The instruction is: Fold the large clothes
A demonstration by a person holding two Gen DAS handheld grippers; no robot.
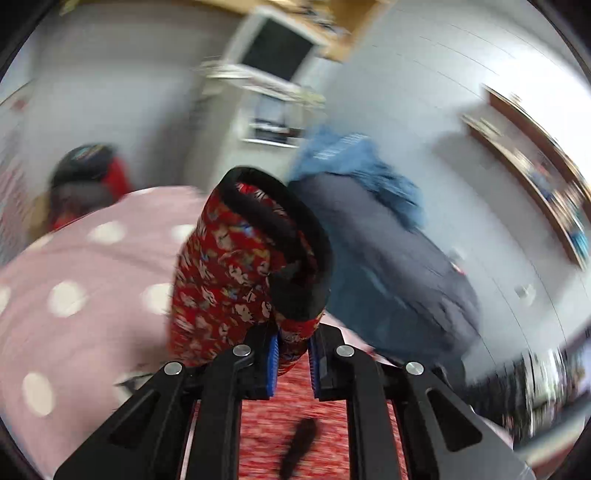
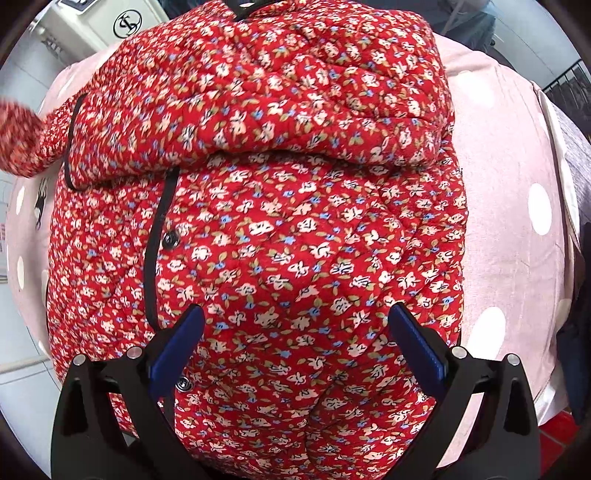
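A red quilted jacket (image 2: 280,229) with a small flower print and black trim lies spread on a pink bedsheet (image 2: 509,192) with white dots; one sleeve is folded across its upper part. My right gripper (image 2: 293,332) is open and empty, hovering just above the jacket's lower front. My left gripper (image 1: 291,354) is shut on the jacket's black-trimmed sleeve cuff (image 1: 258,258) and holds it up above the sheet (image 1: 74,280). The left wrist view is motion-blurred.
A heap of dark grey and blue clothes (image 1: 373,236) lies right of the lifted sleeve. A black and red bundle (image 1: 85,177) sits at the far left. A white shelf unit with a monitor (image 1: 273,48) stands behind. A white appliance (image 2: 92,26) is at the upper left.
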